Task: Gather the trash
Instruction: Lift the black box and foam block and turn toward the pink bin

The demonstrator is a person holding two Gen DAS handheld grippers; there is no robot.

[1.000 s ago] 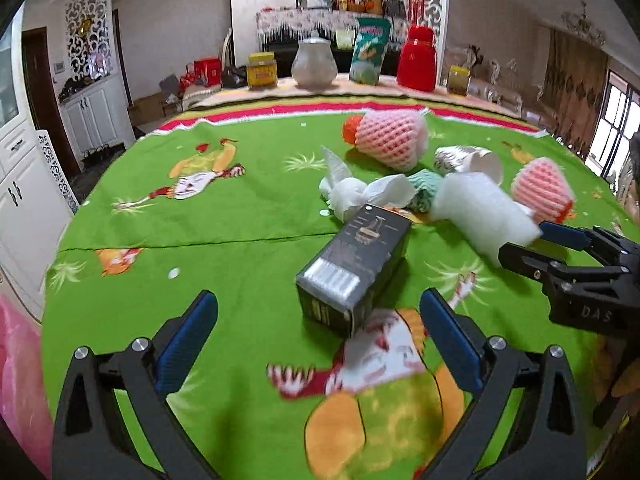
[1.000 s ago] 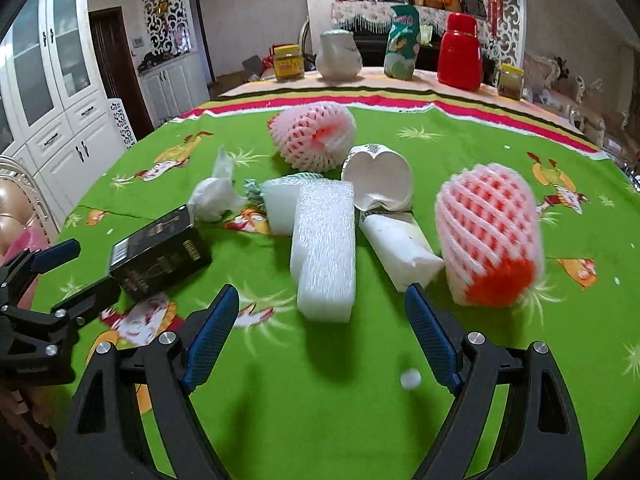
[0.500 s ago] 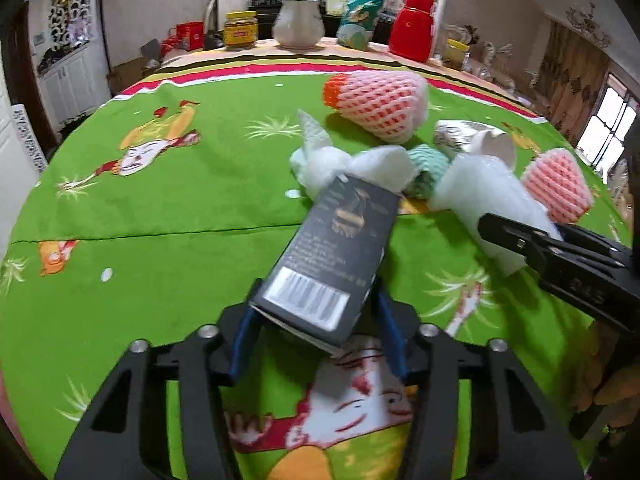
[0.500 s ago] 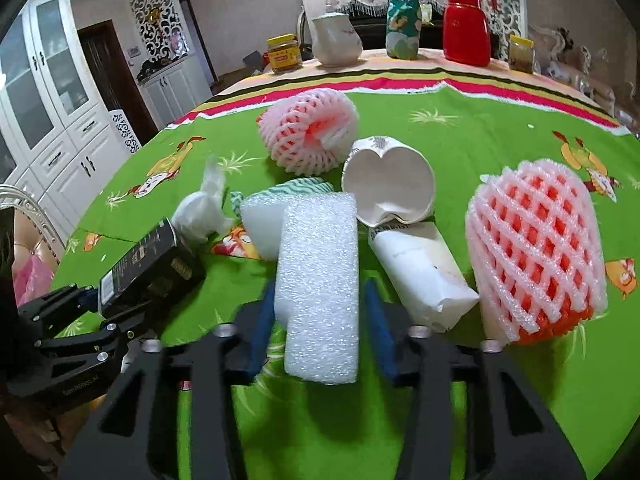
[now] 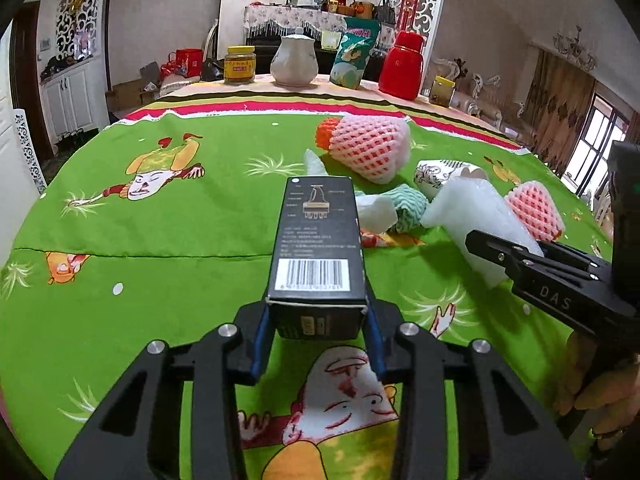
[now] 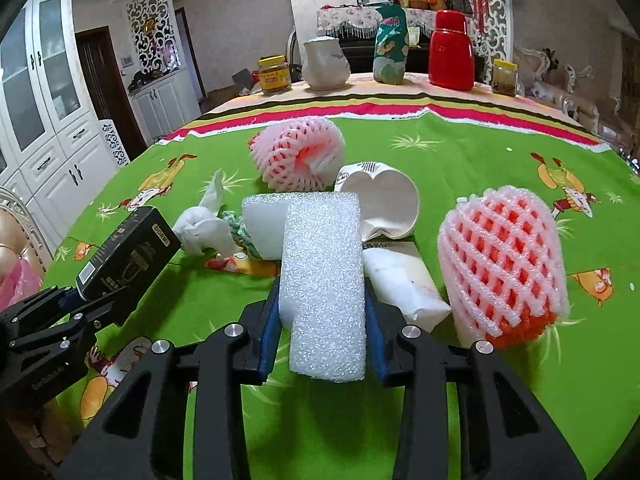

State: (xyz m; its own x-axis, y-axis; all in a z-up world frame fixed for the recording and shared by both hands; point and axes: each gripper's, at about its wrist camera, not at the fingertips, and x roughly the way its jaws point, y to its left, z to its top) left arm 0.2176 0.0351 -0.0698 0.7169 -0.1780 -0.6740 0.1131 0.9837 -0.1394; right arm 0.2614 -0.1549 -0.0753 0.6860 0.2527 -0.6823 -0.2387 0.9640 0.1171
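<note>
A black box with a barcode is lifted off the green tablecloth. My left gripper is closing on its near end, both blue pads pressing its sides. In the right wrist view a white foam block sits between the pads of my right gripper, which is shut on it. Around the block lie a crushed paper cup, a white packet, crumpled tissue and two pink foam fruit nets. The left gripper with the box shows at the left of that view.
At the table's far edge stand a yellow-lidded jar, a white teapot, a snack bag and a red flask. A pink bag hangs past the left edge. White cabinets stand at the left.
Both grippers went from wide open to closed: the left one on the black box, now straightened and raised, the right one on the white foam block.
</note>
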